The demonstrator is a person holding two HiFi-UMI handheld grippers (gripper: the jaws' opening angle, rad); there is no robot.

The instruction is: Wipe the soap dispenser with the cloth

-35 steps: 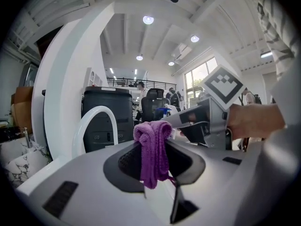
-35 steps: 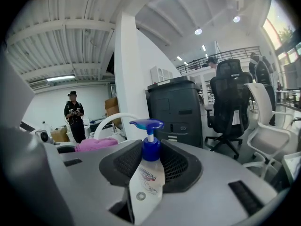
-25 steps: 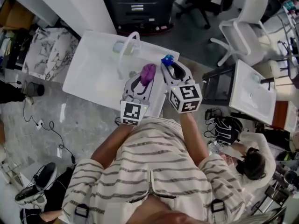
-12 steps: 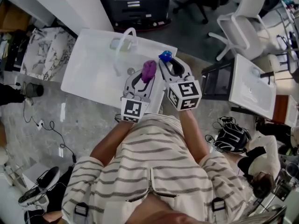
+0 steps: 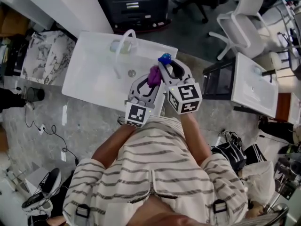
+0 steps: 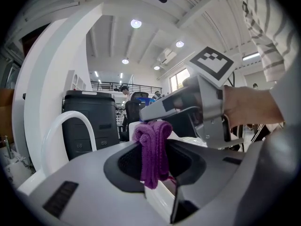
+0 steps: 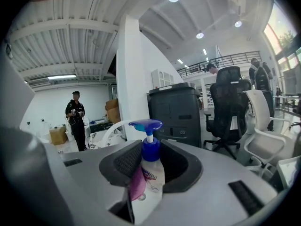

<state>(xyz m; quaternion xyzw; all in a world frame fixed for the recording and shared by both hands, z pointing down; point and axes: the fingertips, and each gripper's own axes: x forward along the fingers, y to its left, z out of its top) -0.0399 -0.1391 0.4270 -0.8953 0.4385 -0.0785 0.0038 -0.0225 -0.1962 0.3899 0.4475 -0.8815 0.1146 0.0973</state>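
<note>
In the head view both grippers are held over the right end of a white sink [image 5: 89, 79]. My right gripper [image 5: 168, 66] is shut on the soap dispenser [image 5: 164, 59], a white bottle with a blue pump that stands upright between the jaws in the right gripper view [image 7: 149, 178]. My left gripper [image 5: 151, 80] is shut on a purple cloth [image 5: 154, 75]. The bunched cloth [image 6: 153, 152] sticks up from the jaws and lies against the left jaw of the right gripper [image 6: 202, 112]. Whether it touches the bottle I cannot tell.
A white arched faucet [image 5: 123, 44] rises at the sink's far side, with the drain [image 5: 132, 73] just left of the grippers. A black cabinet [image 5: 131, 4] stands behind, a white chair [image 5: 244, 27] and a second basin [image 5: 256, 91] to the right. A person [image 7: 76, 119] stands far off.
My left gripper has carried the purple cloth to the right, closing the gap to the right gripper and the dispenser. The right gripper has kept still with the bottle.
</note>
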